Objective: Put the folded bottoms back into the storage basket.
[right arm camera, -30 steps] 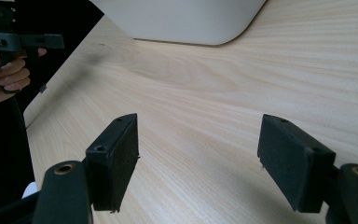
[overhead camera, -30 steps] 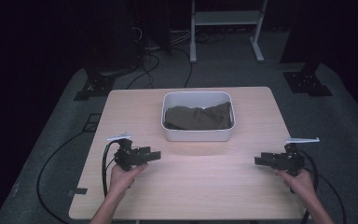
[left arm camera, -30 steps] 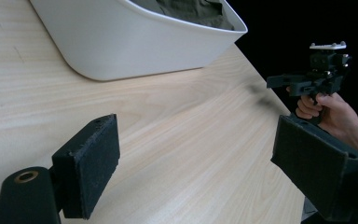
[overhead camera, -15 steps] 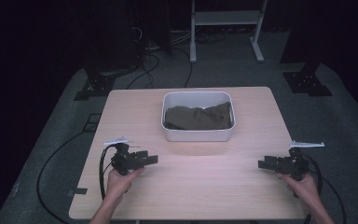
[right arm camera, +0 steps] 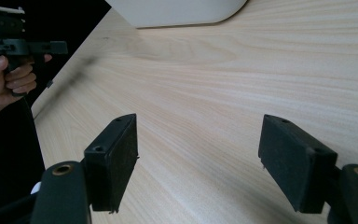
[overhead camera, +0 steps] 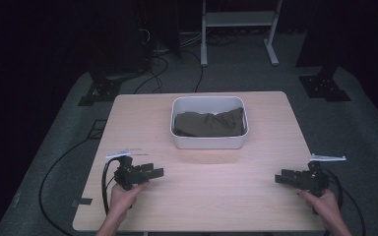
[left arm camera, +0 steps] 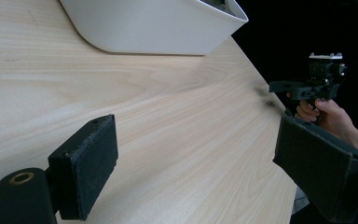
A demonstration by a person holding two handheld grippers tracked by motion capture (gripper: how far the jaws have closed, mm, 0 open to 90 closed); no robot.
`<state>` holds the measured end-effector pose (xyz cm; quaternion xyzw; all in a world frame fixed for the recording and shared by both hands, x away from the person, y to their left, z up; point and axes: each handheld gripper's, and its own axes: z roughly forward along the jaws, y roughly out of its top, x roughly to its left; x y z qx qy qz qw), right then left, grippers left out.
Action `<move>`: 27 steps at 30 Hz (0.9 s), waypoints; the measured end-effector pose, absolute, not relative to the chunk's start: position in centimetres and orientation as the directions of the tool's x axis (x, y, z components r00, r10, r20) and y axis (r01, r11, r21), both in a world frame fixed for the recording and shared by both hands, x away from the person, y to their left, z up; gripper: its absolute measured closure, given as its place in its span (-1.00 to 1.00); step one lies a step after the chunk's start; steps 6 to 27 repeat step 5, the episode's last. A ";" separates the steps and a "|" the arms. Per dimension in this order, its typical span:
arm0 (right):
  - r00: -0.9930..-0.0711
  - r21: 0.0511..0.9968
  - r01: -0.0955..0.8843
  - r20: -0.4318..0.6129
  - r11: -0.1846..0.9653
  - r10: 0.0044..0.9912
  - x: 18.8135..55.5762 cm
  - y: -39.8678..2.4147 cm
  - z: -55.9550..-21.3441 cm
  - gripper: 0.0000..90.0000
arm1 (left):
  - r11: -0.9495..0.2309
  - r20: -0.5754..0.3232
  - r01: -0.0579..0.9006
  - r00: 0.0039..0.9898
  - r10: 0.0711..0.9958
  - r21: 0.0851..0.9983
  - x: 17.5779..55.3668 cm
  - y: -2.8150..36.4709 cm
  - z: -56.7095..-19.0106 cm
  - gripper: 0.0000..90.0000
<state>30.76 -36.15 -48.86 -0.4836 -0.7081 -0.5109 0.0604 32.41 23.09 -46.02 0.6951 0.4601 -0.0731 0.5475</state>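
The left gripper (overhead camera: 158, 171) sits low over the wooden table (overhead camera: 211, 196), near the front left of the white bin (overhead camera: 209, 142), held in the person's left hand (overhead camera: 125, 194). Its 2 jaws are spread wide with nothing between them; in the left gripper view (left arm camera: 191, 154) only bare wood lies in the gap. The right gripper (overhead camera: 279, 177) sits to the front right of the bin, well apart from it, in the right hand (overhead camera: 322, 199). Its 2 jaws are also spread, and in the right gripper view (right arm camera: 198, 163) the table surface shows between them. The 2 grippers point toward each other across the table, both well short of the bin.

Farther back, the bin stands on the table's far half, about midway between its side edges. A dark olive cloth (overhead camera: 209, 124) lies crumpled inside it, below the rim. Beyond the table, cables (overhead camera: 150, 73) trail on the grey floor and a white metal stand (overhead camera: 238, 29) rises behind the bin.
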 end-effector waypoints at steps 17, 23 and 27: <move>-0.535 0.677 0.736 0.580 0.002 0.614 30.3 -36.1 -48.8 -0.40 | 0.069 -0.626 0.711 0.563 0.540 0.699 31.9 23.3 -46.5 -0.74; -0.535 0.677 0.736 0.580 0.002 0.614 30.3 -36.1 -48.8 -0.40 | 0.069 -0.626 0.711 0.563 0.540 0.699 31.9 23.3 -46.5 -0.74; -0.535 0.677 0.736 0.580 0.002 0.614 30.3 -36.1 -48.8 -0.40 | 0.069 -0.626 0.711 0.563 0.540 0.699 31.9 23.3 -46.5 -0.74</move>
